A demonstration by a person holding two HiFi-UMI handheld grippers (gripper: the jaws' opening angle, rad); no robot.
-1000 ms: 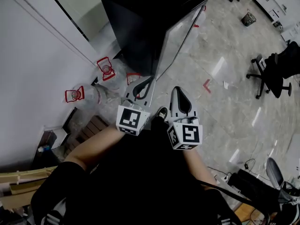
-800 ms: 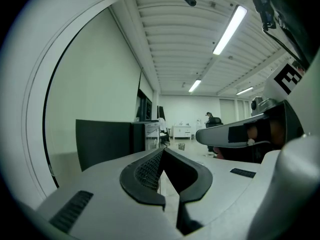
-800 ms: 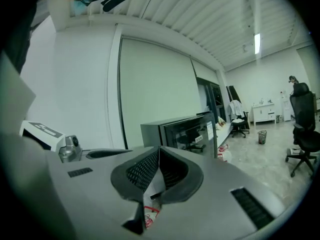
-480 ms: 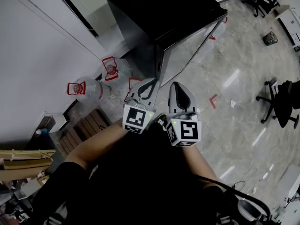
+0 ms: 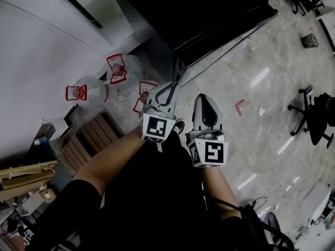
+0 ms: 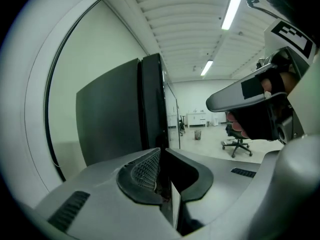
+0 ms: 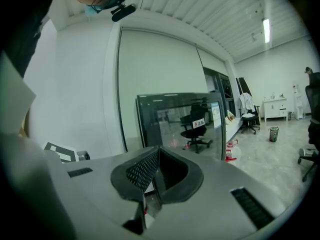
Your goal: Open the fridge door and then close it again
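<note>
Forearms: two bare forearms reach forward from dark clothing in the nearest part of the head view.
Marker cubes: the marker cubes are white, with black square patterns. One sits at the back of each tool, side by side.
Right gripper: the right gripper is smooth grey plastic with ribbed black pads. Its jaws are pressed together with nothing between them. It hangs free to the right of the other tool, apart from the fridge.
Left gripper: the left gripper reaches farther. Its jaws meet at the tips, with a loop-shaped gap behind them. The tips are right at the door's near-left edge, and I cannot tell whether they pinch it.
Fridge door: the fridge door is a flat, tall glass panel in a dark frame, with its long axis upright. It faces right, towards the open floor, and mirrors a chair. It lies against the cabinet front or very nearly so.
Fridge: the fridge is a matte black box standing just beyond the left tool.
Floor: the floor is glossy, veined stone tile.
Left side: clear round water jugs with red handles stand beside a slatted wooden pallet.
Far right: a black office chair stands well apart from the fridge.
</note>
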